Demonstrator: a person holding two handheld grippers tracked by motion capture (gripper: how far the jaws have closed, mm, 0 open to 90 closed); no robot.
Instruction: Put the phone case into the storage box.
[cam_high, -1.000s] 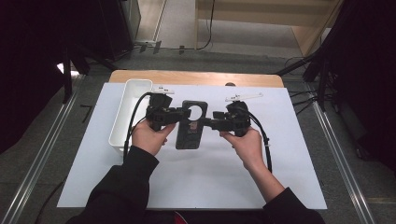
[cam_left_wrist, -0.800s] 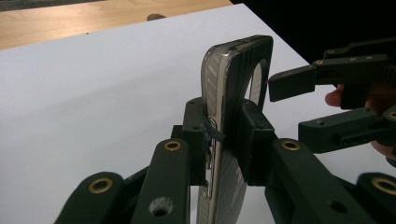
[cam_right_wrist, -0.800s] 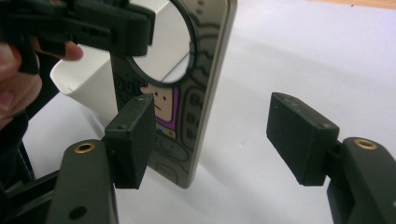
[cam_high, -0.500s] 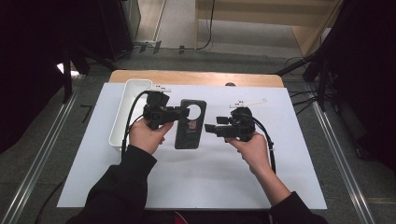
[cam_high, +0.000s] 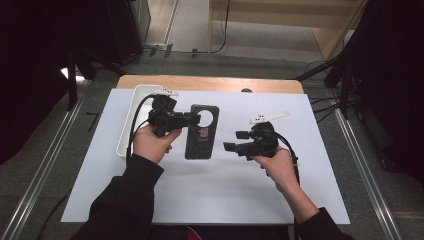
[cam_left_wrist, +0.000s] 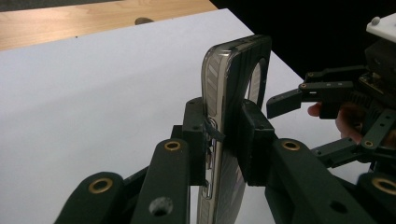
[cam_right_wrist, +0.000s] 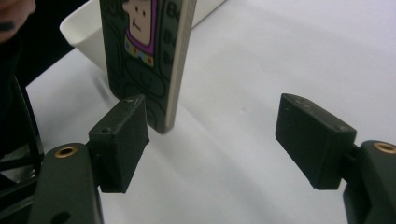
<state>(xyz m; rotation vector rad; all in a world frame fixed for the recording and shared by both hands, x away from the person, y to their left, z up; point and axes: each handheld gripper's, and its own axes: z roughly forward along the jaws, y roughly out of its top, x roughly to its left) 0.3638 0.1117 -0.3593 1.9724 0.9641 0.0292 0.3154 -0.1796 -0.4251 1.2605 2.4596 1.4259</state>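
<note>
- Right gripper (cam_high: 231, 141): held in the right hand (cam_high: 276, 165), with its jaws spread wide apart and nothing pinched between them. The jaws have just been opening.
- In the right gripper view, bare white sheet (cam_right_wrist: 261, 70) is seen through the gap between the two black pads (cam_right_wrist: 122, 140). The phone case (cam_right_wrist: 144, 51) is seen just beyond the left pad, apart from it, with a cartoon figure printed on its dark back.
- The right gripper is set off to one side of the phone case (cam_high: 201, 132), with a clear strip of white sheet (cam_high: 225, 190) between them in the high view.
- Left gripper (cam_high: 192, 119): held in the left hand (cam_high: 152, 142), with its jaws drawn narrow and clamped on the phone case near its upper end.
- In the left gripper view, the phone case (cam_left_wrist: 233, 107) is seen edge-on between the pads (cam_left_wrist: 195, 140), both pads pressed against it; the right gripper (cam_left_wrist: 327, 93) is seen farther off beyond it.
- White tray (cam_high: 131, 120): placed behind the left hand, on the far side from the right gripper.
- Wooden table edge (cam_high: 210, 82): seen beyond the far edge of the sheet.
</note>
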